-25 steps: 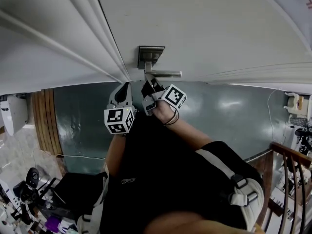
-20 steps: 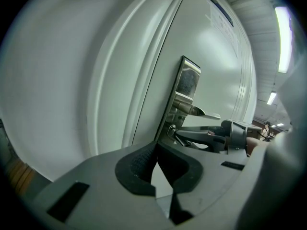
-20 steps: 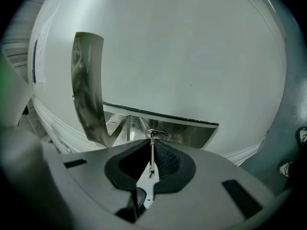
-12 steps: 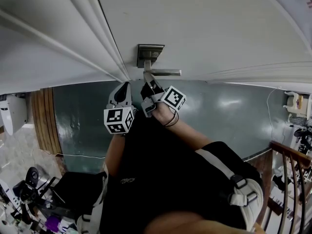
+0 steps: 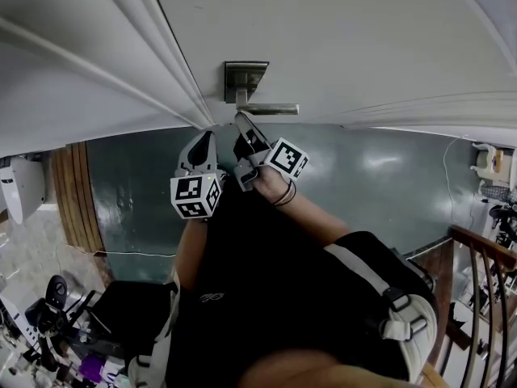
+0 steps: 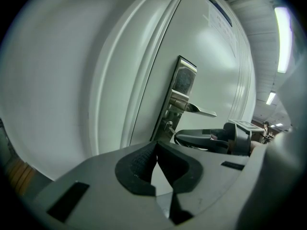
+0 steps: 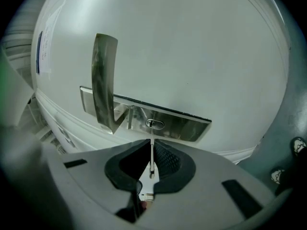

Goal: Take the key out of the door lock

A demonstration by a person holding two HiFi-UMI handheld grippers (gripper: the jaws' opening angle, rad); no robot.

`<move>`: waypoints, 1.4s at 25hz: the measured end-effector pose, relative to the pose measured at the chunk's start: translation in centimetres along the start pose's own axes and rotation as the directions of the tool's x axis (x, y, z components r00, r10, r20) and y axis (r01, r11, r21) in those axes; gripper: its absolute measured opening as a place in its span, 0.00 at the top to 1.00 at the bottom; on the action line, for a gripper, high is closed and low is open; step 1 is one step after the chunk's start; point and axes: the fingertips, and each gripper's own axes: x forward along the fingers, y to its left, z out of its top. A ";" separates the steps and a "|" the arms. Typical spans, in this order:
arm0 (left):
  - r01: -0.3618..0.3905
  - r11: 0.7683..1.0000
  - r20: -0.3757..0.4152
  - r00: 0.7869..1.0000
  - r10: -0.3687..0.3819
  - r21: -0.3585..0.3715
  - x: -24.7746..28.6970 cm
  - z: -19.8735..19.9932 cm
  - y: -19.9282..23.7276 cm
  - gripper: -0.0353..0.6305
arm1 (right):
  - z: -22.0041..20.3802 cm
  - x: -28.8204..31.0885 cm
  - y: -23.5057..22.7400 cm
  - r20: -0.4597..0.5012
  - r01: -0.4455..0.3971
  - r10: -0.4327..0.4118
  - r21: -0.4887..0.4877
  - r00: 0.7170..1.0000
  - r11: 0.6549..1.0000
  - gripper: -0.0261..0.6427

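Key pinched in right tongs should slide straight back from lock ahead; left tongs closed, empty.

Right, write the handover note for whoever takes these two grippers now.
Right gripper: shut on the key, aimed straight at the door.
Left gripper: shut and empty, held short of the door, to the left of the lock.
The key sits in the lock, below the lever handle.
Done: key gripped.
Left to do: draw it straight out of the lock, probably without twisting.
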 end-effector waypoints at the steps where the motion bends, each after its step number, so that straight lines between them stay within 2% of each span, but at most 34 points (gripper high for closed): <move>1: 0.002 1.000 0.000 1.000 -0.002 0.000 -0.1 0.0 -0.2 0.91 | 0.0 -0.3 0.1 -0.001 0.004 -0.004 -0.008 1.000 1.000 0.92; 7: 0.021 1.000 -0.011 1.000 -0.021 -0.005 -0.4 -0.7 -0.1 0.91 | -1.0 -1.2 0.3 -0.061 0.026 -0.036 -0.149 0.997 0.988 0.92; 11: 0.042 0.999 -0.025 0.999 -0.042 -0.010 -1.0 -1.4 -0.2 0.91 | -1.7 -2.8 -0.1 -0.096 0.067 -0.098 -0.287 0.991 0.956 0.92; 16: 0.022 1.000 -0.032 0.999 -0.022 0.000 -1.2 -2.3 0.0 0.91 | -2.6 -4.1 -0.4 -0.159 0.052 -0.145 -0.478 0.977 0.877 0.92; 23: -0.035 0.999 -0.016 0.999 0.034 -0.004 -3.0 -3.1 -2.6 0.91 | -2.5 -7.2 -0.3 -0.240 -0.030 -0.173 -0.660 0.955 0.751 0.92; 28: -0.076 0.997 -0.022 0.997 0.076 -0.029 -4.0 -5.1 -5.9 0.91 | -2.9 -10.5 -0.2 -0.302 -0.108 -0.179 -0.733 0.936 0.672 0.92; 35: -0.096 0.995 -0.021 0.995 0.095 -0.036 -5.0 -7.8 -11.6 0.91 | -2.3 -15.9 -1.1 -0.344 -0.168 -0.183 -0.773 0.921 0.612 0.92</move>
